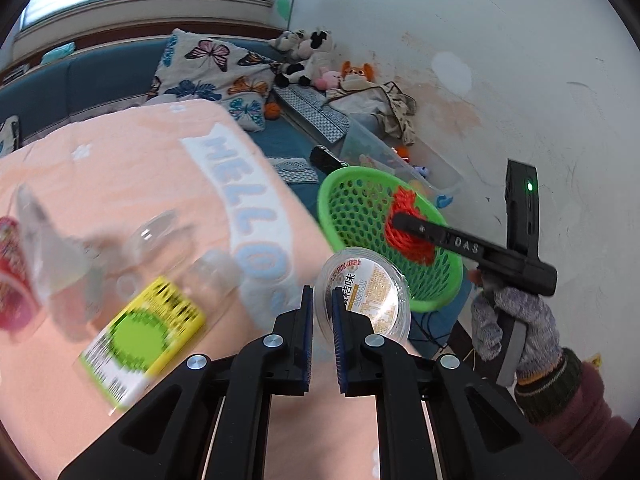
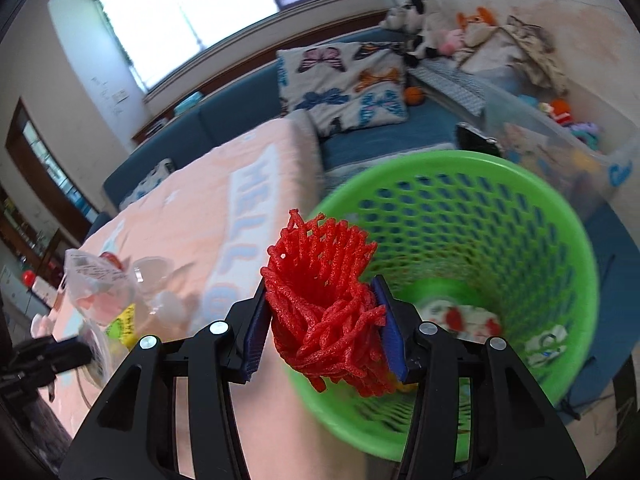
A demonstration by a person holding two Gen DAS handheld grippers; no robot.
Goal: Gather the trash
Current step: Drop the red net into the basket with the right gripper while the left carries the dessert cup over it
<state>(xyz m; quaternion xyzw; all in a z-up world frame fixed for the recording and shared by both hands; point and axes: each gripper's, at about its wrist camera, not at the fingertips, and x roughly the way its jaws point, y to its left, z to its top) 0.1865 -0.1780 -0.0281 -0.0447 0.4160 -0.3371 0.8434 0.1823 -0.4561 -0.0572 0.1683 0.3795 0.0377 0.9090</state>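
Note:
My left gripper [image 1: 320, 312] is shut on the rim of a clear plastic cup [image 1: 366, 296] with a printed lid, held above the table's right edge. My right gripper [image 2: 322, 328] is shut on a red foam net [image 2: 328, 300] and holds it over the near rim of the green mesh basket [image 2: 520, 216]. In the left wrist view the right gripper [image 1: 404, 222] reaches into the mouth of the basket [image 1: 352, 208] with the red net [image 1: 408, 232]. Several pieces of trash lie inside the basket.
On the pink "HELLO" tablecloth [image 1: 152, 168] lie a clear bottle with a yellow-green label [image 1: 148, 332], clear plastic packaging [image 1: 52, 256] and a red cup [image 1: 12, 276]. A blue sofa with a butterfly pillow [image 1: 216, 76], soft toys and a clear bin [image 1: 400, 160] stand behind.

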